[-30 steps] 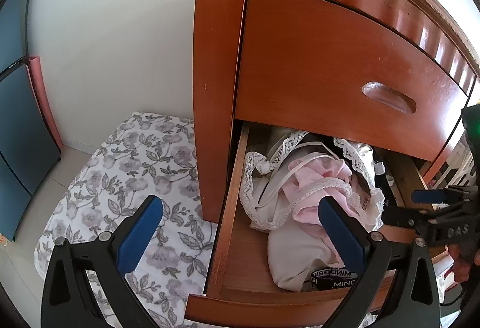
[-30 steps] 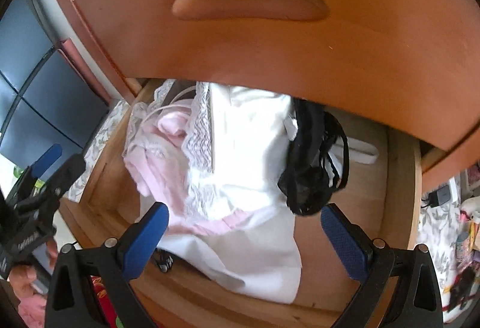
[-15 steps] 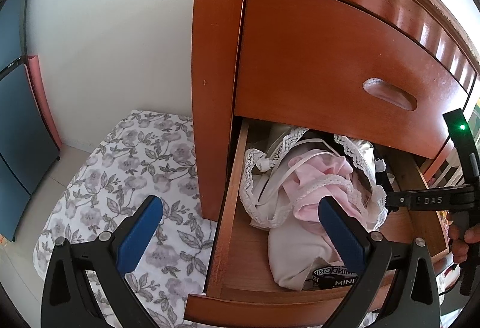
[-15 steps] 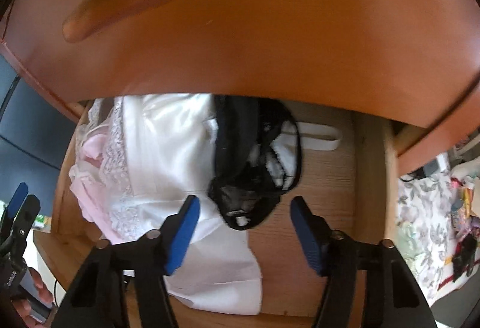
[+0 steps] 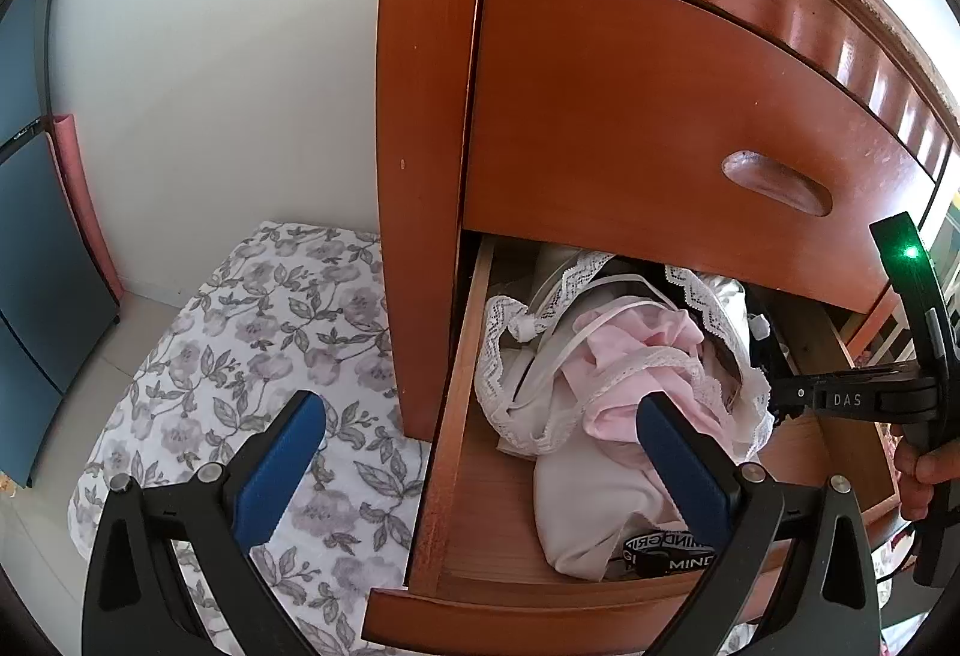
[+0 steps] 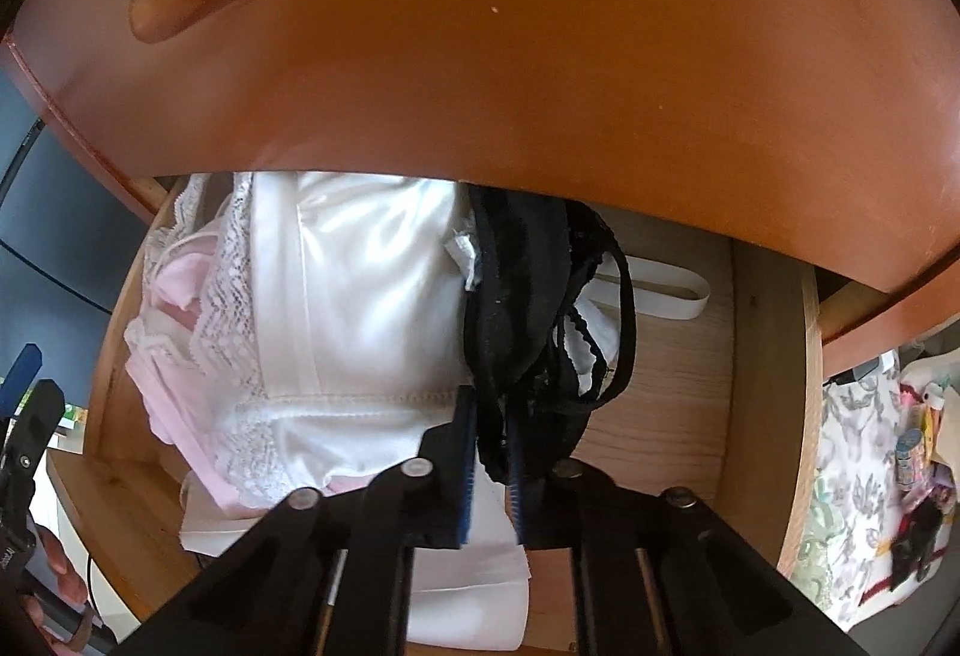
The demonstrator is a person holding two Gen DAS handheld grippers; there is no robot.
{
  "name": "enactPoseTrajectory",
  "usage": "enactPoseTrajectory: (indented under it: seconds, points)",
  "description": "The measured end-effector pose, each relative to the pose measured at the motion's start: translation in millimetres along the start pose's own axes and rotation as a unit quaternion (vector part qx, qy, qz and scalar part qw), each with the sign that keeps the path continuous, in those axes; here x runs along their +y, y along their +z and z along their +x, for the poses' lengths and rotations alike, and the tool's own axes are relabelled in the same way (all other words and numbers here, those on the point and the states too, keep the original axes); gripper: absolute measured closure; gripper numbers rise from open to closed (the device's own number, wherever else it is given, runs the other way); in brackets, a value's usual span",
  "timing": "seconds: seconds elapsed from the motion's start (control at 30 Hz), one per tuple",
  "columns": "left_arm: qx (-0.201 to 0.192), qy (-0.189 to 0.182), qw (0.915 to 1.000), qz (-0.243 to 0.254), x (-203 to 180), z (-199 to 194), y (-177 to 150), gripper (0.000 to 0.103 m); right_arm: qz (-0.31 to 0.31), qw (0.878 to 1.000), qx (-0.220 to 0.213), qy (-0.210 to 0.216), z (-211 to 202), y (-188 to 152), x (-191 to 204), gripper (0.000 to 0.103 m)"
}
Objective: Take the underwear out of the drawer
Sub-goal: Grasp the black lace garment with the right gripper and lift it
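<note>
My right gripper (image 6: 492, 452) is pinched onto the lower edge of the black lace underwear (image 6: 540, 320), its blue pads pressed nearly together with the dark fabric bunched between them. So I judge the grasp to be made and the lift-out to be the step at hand. The black piece lies toward the right of the open drawer (image 6: 768, 356), draped partly over a white satin garment (image 6: 360, 284) with lace trim, and its thin straps loop loosely. Next I need to draw it up and toward me, slowly enough that those straps don't drag the white piece or the pink garment (image 6: 174, 284) beside it along. A white elastic band (image 6: 660, 296) lies on the drawer floor just behind, and I can't tell whether it's tangled with the straps. Overhead, the closed upper drawer front (image 6: 540, 56) hangs low over the opening, so the pull should come outward before it goes up. My left gripper (image 5: 480, 470) hovers spread wide and empty near the drawer's front left corner, above a beige folded piece (image 5: 588, 512) and a black printed waistband (image 5: 666, 560). Past it, a floral sheet (image 5: 252, 344) covers the floor by the wall.
</note>
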State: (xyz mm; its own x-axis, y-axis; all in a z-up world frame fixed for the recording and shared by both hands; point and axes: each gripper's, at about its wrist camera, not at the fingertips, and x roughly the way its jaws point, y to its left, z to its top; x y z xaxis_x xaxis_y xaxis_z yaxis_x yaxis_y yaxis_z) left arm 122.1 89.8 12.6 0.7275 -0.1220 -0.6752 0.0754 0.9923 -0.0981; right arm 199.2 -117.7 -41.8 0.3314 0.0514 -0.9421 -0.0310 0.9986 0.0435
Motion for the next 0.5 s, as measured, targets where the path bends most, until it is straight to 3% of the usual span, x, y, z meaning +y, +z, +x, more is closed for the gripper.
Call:
enactPoseTrajectory:
  seconds: [0.5]
  points:
    - [0.000,0.000,1.0000,0.001,1,0,0,0.000,-0.011,1.000,-0.003,0.028,-16,-13,-1,0.101]
